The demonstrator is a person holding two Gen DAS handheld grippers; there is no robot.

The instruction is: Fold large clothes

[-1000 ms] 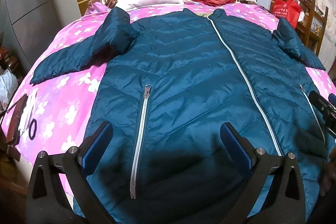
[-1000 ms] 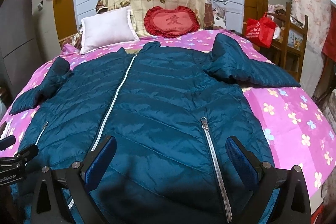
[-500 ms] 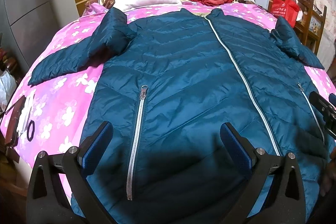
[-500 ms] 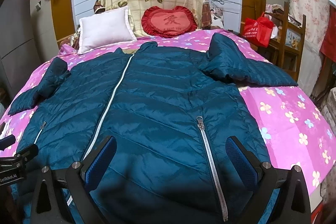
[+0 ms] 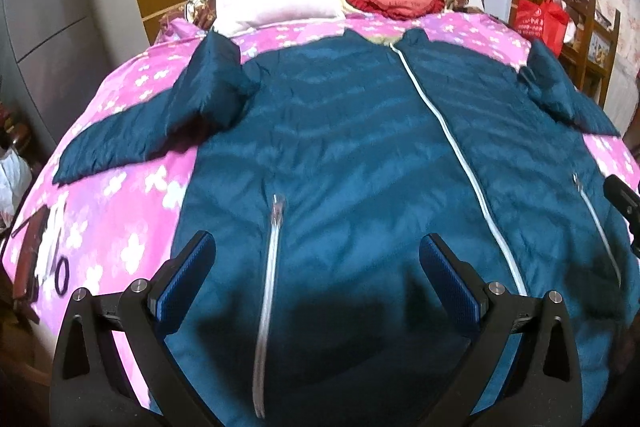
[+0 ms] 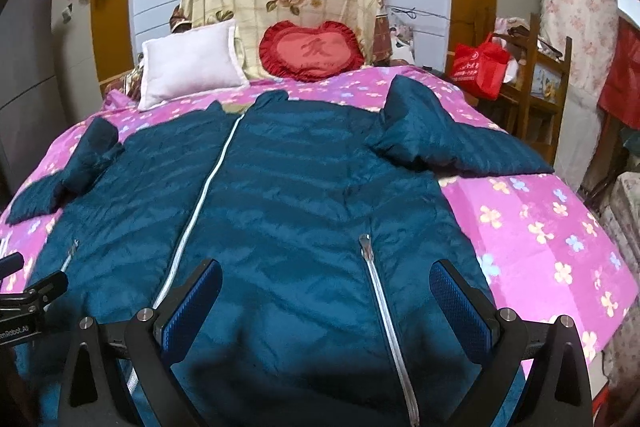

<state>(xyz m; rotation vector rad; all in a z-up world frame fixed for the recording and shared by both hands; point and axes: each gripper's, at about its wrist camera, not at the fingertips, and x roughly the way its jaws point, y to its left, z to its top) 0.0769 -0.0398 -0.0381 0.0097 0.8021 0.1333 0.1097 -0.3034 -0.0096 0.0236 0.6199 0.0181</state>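
A large teal quilted jacket [image 5: 360, 155] lies flat, front up and zipped, on a pink flowered bedspread [image 5: 120, 211]; it also shows in the right wrist view [image 6: 304, 195]. Its left sleeve [image 5: 152, 131] and right sleeve [image 6: 456, 147] spread out to the sides. My left gripper [image 5: 316, 267] is open and empty, hovering over the hem near the left pocket zipper [image 5: 270, 291]. My right gripper [image 6: 326, 291] is open and empty over the hem, near the right pocket zipper [image 6: 384, 315].
A white pillow [image 6: 188, 67] and a red heart cushion [image 6: 312, 51] sit at the bed's head. A red bag [image 6: 480, 67] rests on wooden shelves at right. A black hair tie [image 5: 61, 277] and small items lie at the bed's left edge.
Both grippers have drawn back slightly and tilted up; the jacket sits lower in both views. The jacket itself has not moved.
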